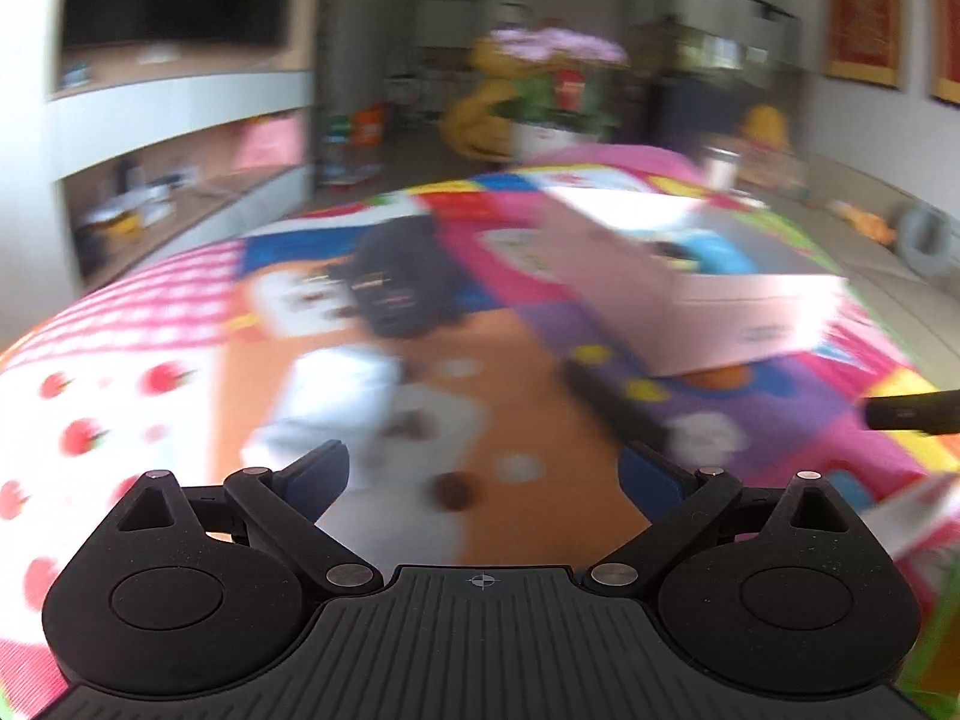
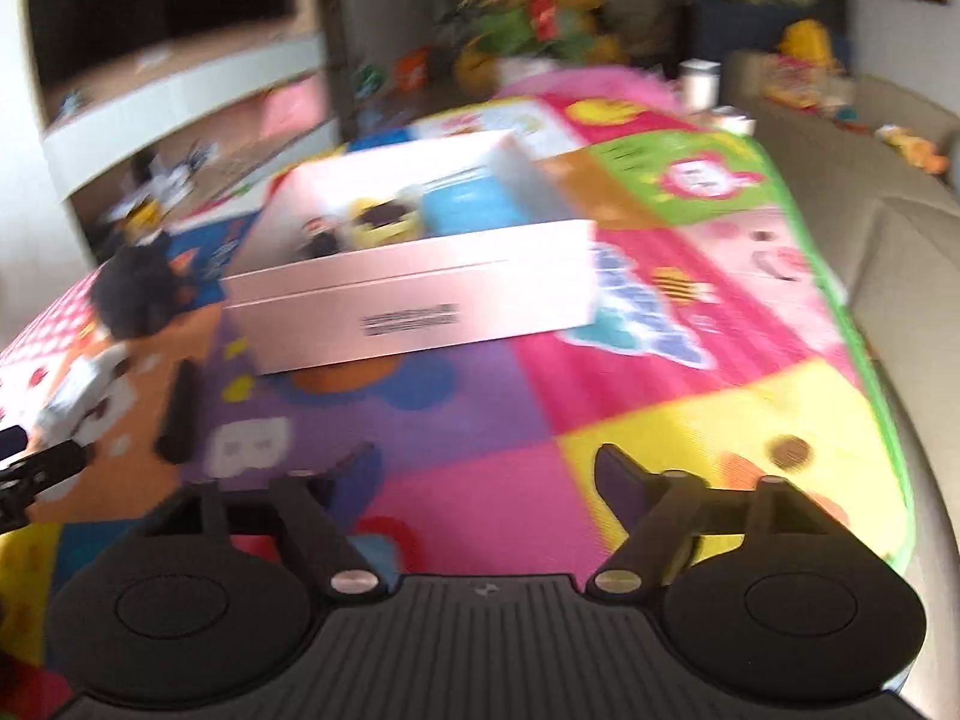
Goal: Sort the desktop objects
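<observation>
At the bottom of the left wrist view the left gripper (image 1: 483, 468) stands with its jaws apart and nothing between them, low over the patterned mat (image 1: 540, 396). Just above it, left of centre, lies a white object (image 1: 336, 402), and this looks like the next pick: the step in hand seems to be an approach to 1 of the loose items. Grasping it would call for lining the jaws up on either side of the object before closing.

In the right wrist view the right gripper (image 2: 486, 468) is likewise spread and empty, over the pink and yellow squares at lower centre.

Farther up, a thin black stick-like item (image 1: 612, 402) lies right of centre, and a dark object (image 1: 396, 288) sits at mid-frame. Beyond, at upper right, the pink box (image 1: 708, 324) already holds several things, so sorting is probably partly done.

Both views are motion-blurred. What the white and dark objects are cannot be told, nor the box's contents beyond blue, yellow and dark shapes (image 2: 384, 222). The room behind is indistinct.
</observation>
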Action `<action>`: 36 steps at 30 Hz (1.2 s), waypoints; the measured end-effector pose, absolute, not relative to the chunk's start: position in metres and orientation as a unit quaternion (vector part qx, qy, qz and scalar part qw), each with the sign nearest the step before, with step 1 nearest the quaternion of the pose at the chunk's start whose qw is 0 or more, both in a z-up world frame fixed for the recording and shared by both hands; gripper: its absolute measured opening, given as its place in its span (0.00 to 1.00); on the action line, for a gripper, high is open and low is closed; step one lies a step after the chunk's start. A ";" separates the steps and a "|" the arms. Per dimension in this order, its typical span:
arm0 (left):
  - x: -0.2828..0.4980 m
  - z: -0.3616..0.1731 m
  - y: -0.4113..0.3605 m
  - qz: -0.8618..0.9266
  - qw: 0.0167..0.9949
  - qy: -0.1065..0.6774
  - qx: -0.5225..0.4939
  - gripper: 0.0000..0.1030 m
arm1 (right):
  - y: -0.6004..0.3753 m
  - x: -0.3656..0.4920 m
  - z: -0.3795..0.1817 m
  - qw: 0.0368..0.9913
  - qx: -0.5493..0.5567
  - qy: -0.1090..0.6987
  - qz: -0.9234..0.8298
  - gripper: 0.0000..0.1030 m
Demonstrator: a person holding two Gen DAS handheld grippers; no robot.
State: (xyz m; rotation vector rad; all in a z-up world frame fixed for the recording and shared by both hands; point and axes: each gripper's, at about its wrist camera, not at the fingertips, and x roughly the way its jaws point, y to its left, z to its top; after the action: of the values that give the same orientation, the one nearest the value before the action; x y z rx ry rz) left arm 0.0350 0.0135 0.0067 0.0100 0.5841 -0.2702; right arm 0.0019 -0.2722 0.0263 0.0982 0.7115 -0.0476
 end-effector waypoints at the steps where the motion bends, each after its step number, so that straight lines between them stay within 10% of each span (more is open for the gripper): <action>1: 0.037 0.009 0.006 -0.154 0.946 0.285 0.015 0.97 | -0.275 -0.002 0.023 0.938 0.047 0.342 -0.023 0.77; 12: 0.120 -0.003 -0.044 -0.230 0.910 0.344 0.023 0.98 | -0.279 -0.020 0.007 0.960 0.050 0.275 -0.025 0.96; 36: 0.042 -0.003 -0.063 -0.359 0.854 0.371 -0.072 1.00 | -0.308 -0.015 -0.002 0.943 0.148 0.294 -0.059 1.00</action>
State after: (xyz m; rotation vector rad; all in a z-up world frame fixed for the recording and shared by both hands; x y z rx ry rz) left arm 0.0422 -0.0630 -0.0031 -0.1508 0.7799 -0.7548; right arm -0.0148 -0.3083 -0.0021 0.3017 0.5986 -0.1194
